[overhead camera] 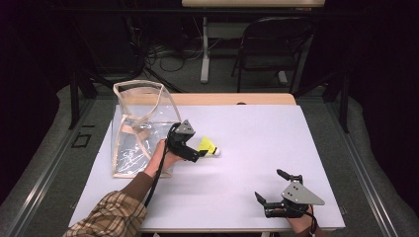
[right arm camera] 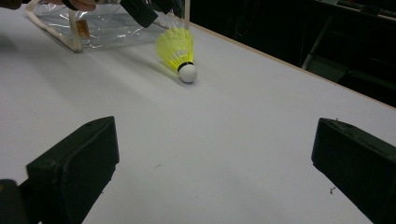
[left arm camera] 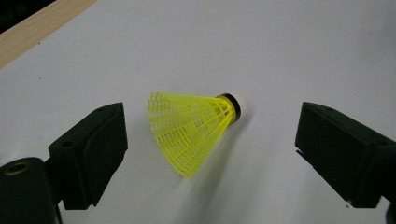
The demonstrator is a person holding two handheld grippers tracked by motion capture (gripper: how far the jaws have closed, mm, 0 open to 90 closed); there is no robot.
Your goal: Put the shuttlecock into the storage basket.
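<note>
High view has the left claw (overhead camera: 201,154) sitting right at a yellow shuttlecock (overhead camera: 209,146) lying on its side on the white table (overhead camera: 257,133), just beside a clear plastic bag (overhead camera: 136,128) with tan trim. Left gripper view shows its jaws spread wide, the shuttlecock (left arm camera: 194,130) between them but not touched by either. Right claw (overhead camera: 271,185) is well apart near the table's front edge, also wide open, holding nothing.
</note>
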